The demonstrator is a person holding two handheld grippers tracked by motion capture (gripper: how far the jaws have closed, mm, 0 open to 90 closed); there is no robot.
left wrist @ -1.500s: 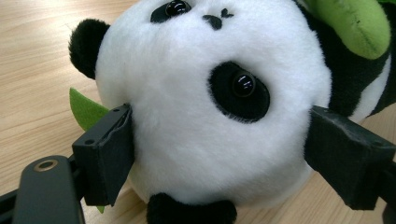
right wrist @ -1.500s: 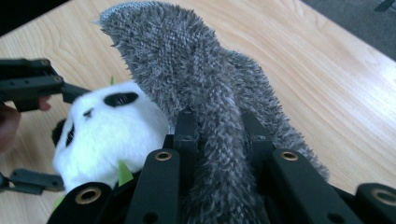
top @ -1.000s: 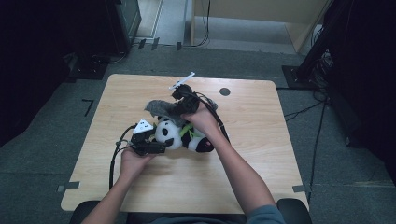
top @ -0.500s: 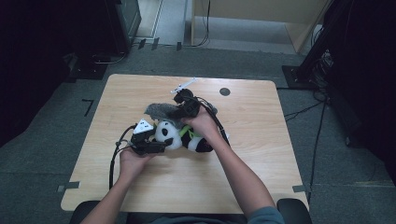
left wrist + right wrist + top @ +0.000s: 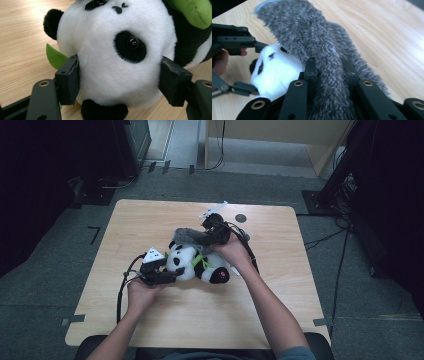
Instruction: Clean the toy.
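Lying mid-table at the centre of the high view, the panda plush point(image 5: 192, 262) has its white head between the jaws of the left gripper point(image 5: 170, 276), which have just been closing and now touch both cheeks in the left gripper view, its body cut off at the upper right edge. The right gripper point(image 5: 329, 65) is clamped narrow on a grey furry cloth point(image 5: 322, 47) draped over the panda, hiding its body; the pads are buried in fur.
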